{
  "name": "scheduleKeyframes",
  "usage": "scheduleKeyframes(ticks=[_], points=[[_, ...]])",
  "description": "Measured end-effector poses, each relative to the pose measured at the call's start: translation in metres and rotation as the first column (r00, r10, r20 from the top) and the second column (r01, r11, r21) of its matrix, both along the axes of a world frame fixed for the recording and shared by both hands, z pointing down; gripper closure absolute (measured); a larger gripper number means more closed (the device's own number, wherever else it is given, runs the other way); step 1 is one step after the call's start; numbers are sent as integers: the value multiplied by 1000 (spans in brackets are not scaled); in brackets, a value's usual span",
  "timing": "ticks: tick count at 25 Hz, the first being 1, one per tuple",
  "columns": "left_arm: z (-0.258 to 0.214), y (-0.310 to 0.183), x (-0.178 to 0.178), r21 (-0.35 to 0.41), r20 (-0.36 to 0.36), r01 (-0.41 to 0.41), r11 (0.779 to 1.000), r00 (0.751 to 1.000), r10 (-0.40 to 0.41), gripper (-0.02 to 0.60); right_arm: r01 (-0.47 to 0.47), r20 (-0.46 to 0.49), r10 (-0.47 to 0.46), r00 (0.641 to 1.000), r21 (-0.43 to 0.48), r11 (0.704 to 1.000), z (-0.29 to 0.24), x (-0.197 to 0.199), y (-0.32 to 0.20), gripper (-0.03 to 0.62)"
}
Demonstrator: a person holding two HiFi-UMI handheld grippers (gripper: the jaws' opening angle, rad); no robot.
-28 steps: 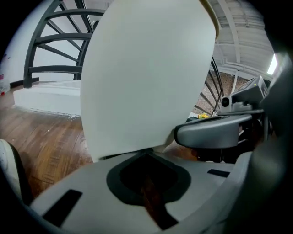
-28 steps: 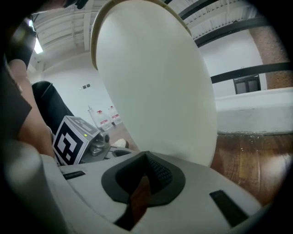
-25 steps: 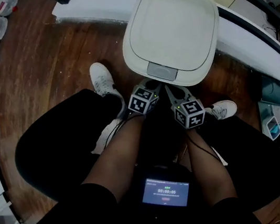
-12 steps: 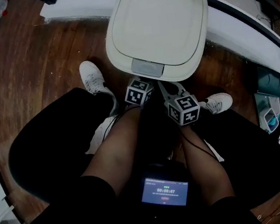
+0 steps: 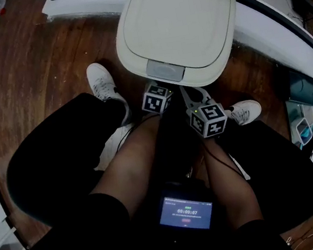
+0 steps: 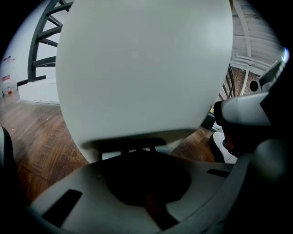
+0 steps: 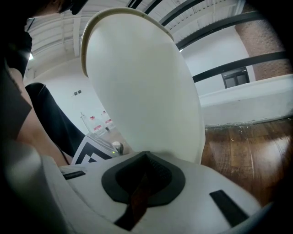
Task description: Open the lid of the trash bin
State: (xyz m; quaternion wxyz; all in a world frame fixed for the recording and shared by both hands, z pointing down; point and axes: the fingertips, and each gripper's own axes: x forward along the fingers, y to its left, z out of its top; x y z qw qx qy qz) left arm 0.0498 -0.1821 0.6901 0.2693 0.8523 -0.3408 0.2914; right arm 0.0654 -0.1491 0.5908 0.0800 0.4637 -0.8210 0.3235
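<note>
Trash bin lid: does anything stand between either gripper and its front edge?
Nothing visible does. The left gripper and right gripper sit side by side at the front of the trash bin, just below the grey latch of the closed lid; both gripper views show only the bin ahead.

The lid [image 5: 177, 20] is cut by the head view's top edge; print on the screen [image 5: 186, 211] is illegible.

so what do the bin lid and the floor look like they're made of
Bin lid: probably plastic, cream, smooth satin; one moulded piece with rounded edges and soft sheen. Floor: wood or wood-look laminate, dark brown, glossy; plank grain shows.
</note>
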Motion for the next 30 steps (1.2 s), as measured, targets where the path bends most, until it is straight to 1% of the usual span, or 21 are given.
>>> scheduleKeyframes(ticks=[2,4,7,12,16,20,30], points=[[2,1,0,-24,-1,34,999,999,-34,563,-3,-5,3,1000,-2,1000,0,1,1,588],[3,1,-1,-49,-19,61,997,998,-62,563,-5,-11,5,1000,-1,1000,0,2,3,588],[3,1,-2,-63,-33,64,996,997,-67,561,-10,-14,10,1000,1,1000,-2,2,4,588],[7,2,-4,-87,-19,93,992,995,-95,561,-34,-14,34,999,5,999,-2,6,6,588],[8,2,-1,-84,4,81,993,997,-80,561,-37,-21,38,999,12,999,-3,9,8,591],[9,3,-2,-105,13,77,991,997,-76,561,-24,-46,24,999,7,1000,-1,9,12,589],[9,4,-3,-106,12,72,992,997,-71,563,-23,-60,24,998,13,1000,-2,11,13,589]])
